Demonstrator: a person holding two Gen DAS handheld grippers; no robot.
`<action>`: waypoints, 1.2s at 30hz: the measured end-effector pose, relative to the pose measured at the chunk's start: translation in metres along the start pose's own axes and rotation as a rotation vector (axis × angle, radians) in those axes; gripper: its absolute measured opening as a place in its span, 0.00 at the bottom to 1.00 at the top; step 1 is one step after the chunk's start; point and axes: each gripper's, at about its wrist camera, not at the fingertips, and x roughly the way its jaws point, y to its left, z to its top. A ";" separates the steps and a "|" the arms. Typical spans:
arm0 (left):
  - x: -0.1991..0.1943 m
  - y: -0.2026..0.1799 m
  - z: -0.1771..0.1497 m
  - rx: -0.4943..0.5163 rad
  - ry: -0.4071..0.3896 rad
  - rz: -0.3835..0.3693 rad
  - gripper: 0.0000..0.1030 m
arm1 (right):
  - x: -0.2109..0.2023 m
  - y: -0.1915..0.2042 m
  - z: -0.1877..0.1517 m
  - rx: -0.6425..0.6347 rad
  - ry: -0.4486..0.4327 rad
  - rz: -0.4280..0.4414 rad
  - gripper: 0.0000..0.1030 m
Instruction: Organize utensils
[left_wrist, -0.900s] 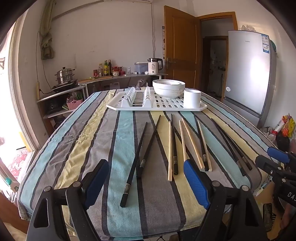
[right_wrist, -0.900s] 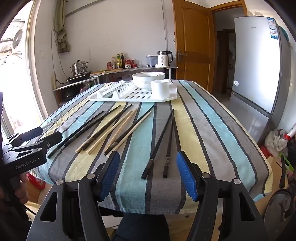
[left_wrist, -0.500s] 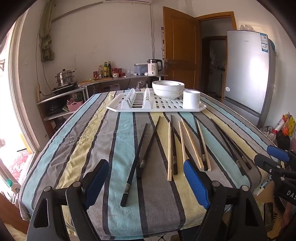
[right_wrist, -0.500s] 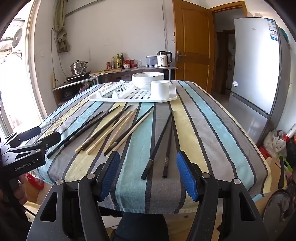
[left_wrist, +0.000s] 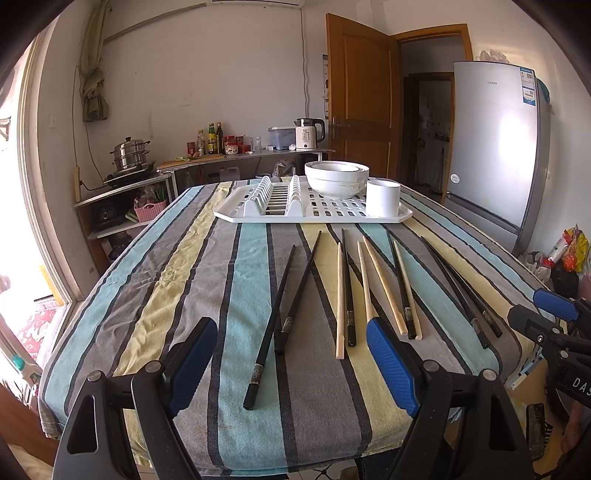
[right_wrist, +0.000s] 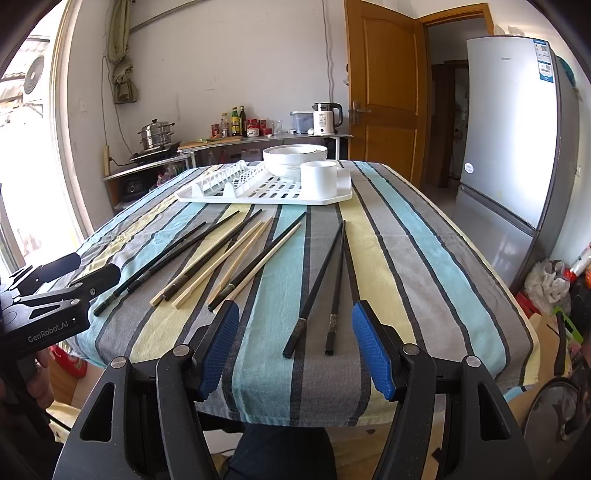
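The left gripper (left_wrist: 291, 363) has its blue pads wide apart and holds nothing. The right gripper (right_wrist: 295, 347) is the same: spread wide, with nothing in it. Almost nothing has changed in the last second. Both grippers hang in nearly the same spot above the near edge of the counter (left_wrist: 177, 295) with its striped blue, grey and yellow cloth, and no stick has moved. So the sorting has not begun, and I think the first job is to pick a stick to grab.

Just in front of the left gripper lie two long black chopsticks (left_wrist: 275, 325). Their thick ends point at it, and one end sits between the pads but lower down on the cloth, not touching them. A mixed bunch of pale wooden and black chopsticks (left_wrist: 373, 291) lies a little to the right of them.

In the right view, another pair of black chopsticks (right_wrist: 321, 288) lies right ahead of the right gripper, ends near the pads but not touched.

Far back stands a white plastic dish rack (left_wrist: 310, 210) with a white round cup (left_wrist: 382, 198) and white bowls (left_wrist: 336, 178) on it. The cup looks like a good home for the sticks.
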 end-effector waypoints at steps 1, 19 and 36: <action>0.000 0.000 0.000 -0.001 0.001 0.000 0.81 | -0.002 0.000 0.000 0.000 0.000 0.000 0.62; -0.003 -0.004 0.004 0.002 -0.005 -0.005 0.81 | -0.002 0.001 0.001 -0.001 -0.005 -0.002 0.62; -0.006 -0.005 0.004 0.001 -0.005 -0.010 0.81 | -0.008 0.002 0.005 0.000 -0.009 -0.005 0.62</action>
